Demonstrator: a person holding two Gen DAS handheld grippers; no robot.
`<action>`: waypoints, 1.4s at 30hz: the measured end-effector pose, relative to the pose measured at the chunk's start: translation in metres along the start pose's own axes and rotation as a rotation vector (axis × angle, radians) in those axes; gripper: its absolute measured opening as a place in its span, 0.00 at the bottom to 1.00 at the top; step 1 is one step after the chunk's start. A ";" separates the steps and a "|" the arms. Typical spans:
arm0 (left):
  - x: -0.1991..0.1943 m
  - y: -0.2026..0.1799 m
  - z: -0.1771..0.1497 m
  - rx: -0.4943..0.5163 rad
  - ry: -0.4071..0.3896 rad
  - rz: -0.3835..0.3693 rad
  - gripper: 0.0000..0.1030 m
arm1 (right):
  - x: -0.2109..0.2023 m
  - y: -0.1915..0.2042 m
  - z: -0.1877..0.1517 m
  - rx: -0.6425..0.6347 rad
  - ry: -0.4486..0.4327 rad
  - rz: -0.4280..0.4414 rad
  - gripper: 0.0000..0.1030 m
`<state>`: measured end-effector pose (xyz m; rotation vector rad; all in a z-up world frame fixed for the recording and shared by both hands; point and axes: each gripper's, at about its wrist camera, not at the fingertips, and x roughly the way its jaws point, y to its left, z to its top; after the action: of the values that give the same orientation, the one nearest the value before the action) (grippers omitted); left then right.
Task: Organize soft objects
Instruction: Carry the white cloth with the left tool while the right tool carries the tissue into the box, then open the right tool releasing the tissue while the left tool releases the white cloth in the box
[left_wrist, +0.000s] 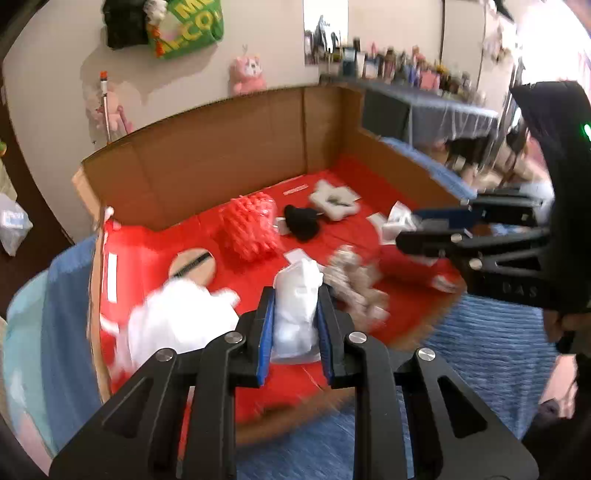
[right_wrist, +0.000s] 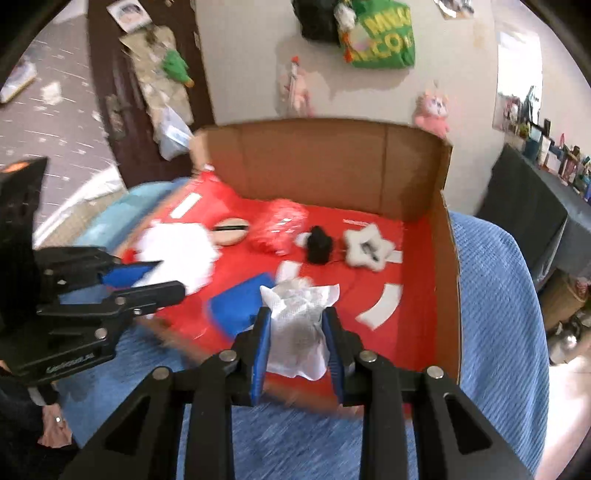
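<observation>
My left gripper (left_wrist: 295, 295) is shut on a white soft bag (left_wrist: 295, 317) and holds it over the near part of the red-lined cardboard box (left_wrist: 221, 155). My right gripper (right_wrist: 297, 314) is shut on a white mesh pouch (right_wrist: 299, 325) over the box's near edge. In the left wrist view the right gripper (left_wrist: 410, 229) reaches in from the right. In the right wrist view the left gripper (right_wrist: 166, 277) comes in from the left. In the box lie a red knobbly soft item (left_wrist: 251, 229), a black plush (left_wrist: 301, 221), a white star cushion (left_wrist: 334, 199) and a grey-white plush (left_wrist: 354, 280).
A large white soft item (left_wrist: 177, 321) lies at the box's near left, beside a round wooden disc (left_wrist: 194, 266). White paper strips (right_wrist: 380, 306) and a blue pad (right_wrist: 236, 310) lie on the red lining. The box sits on a blue blanket (right_wrist: 491, 295).
</observation>
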<state>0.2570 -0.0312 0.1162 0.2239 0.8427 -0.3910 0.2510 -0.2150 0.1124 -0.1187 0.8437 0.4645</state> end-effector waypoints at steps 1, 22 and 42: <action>0.008 0.003 0.006 0.007 0.019 0.006 0.19 | 0.010 -0.005 0.008 0.006 0.026 -0.022 0.29; 0.088 0.012 0.031 0.071 0.235 0.042 0.19 | 0.093 -0.038 0.044 -0.045 0.275 -0.166 0.30; 0.101 0.013 0.029 0.060 0.257 0.062 0.20 | 0.108 -0.037 0.044 -0.063 0.300 -0.173 0.49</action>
<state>0.3429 -0.0543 0.0590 0.3601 1.0748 -0.3337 0.3591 -0.1985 0.0586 -0.3234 1.1023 0.3142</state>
